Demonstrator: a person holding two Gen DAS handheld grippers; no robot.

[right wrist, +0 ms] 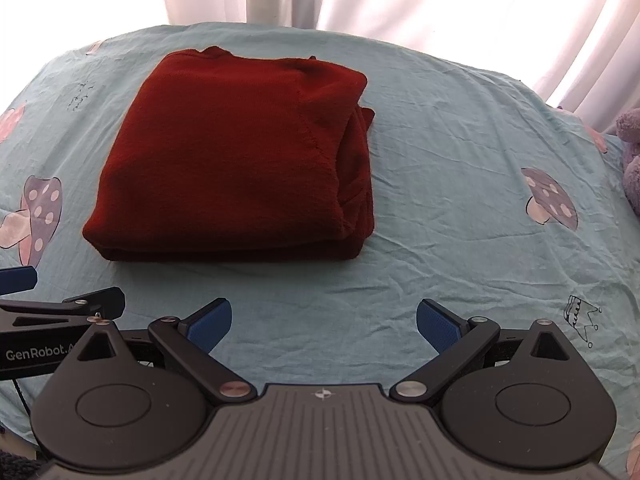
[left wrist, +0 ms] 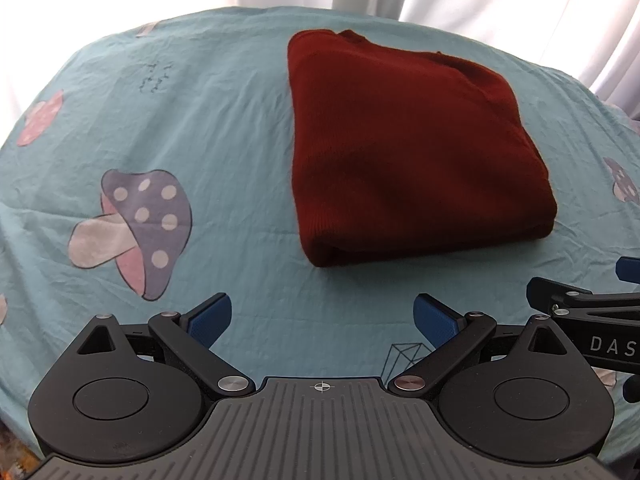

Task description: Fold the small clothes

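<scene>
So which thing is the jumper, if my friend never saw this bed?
Look at the blue bedsheet with cartoon mushrooms. In its middle lies the jumper, folded into a thick square. It is the only dark red thing there.

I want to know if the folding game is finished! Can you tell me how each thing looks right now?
Dark red knitted sweater: folded into a thick rectangle, lying flat, touched by neither tool.
Light blue mushroom-print bedsheet: spread out, lightly wrinkled.
Left tool: open, empty, short of the sweater's near edge.
Right tool: open, empty, short of the sweater's near edge.
Purple plush toy: at the sheet's right edge, mostly out of view.
</scene>
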